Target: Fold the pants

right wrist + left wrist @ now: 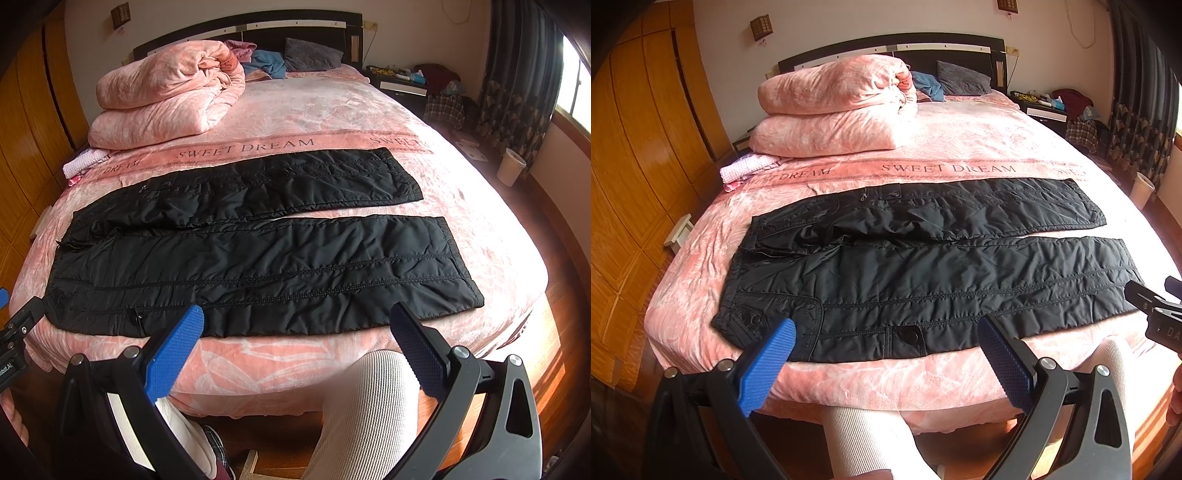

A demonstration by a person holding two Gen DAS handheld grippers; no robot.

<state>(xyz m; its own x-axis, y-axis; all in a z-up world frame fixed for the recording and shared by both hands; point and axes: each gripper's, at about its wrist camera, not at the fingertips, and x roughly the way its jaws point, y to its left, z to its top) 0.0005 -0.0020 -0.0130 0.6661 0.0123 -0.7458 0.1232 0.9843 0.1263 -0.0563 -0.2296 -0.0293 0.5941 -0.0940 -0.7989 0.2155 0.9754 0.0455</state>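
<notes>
Black quilted pants [916, 266] lie flat across the pink bed [960, 140], waistband to the left, both legs spread apart toward the right. They also show in the right wrist view [258, 254]. My left gripper [886, 332] is open and empty, held above the bed's near edge over the waist and near leg. My right gripper [295, 325] is open and empty, held above the near edge by the near leg. The right gripper's body shows at the right edge of the left wrist view [1156, 314].
A folded pink duvet [834, 107] is stacked at the bed's far left. A grey pillow [964, 79] and blue cloth [929, 86] lie by the headboard. A wooden wardrobe [635, 147] stands left. A nightstand [1041, 107], curtains and a white bin [1142, 188] stand right. The person's legs [369, 406] are below.
</notes>
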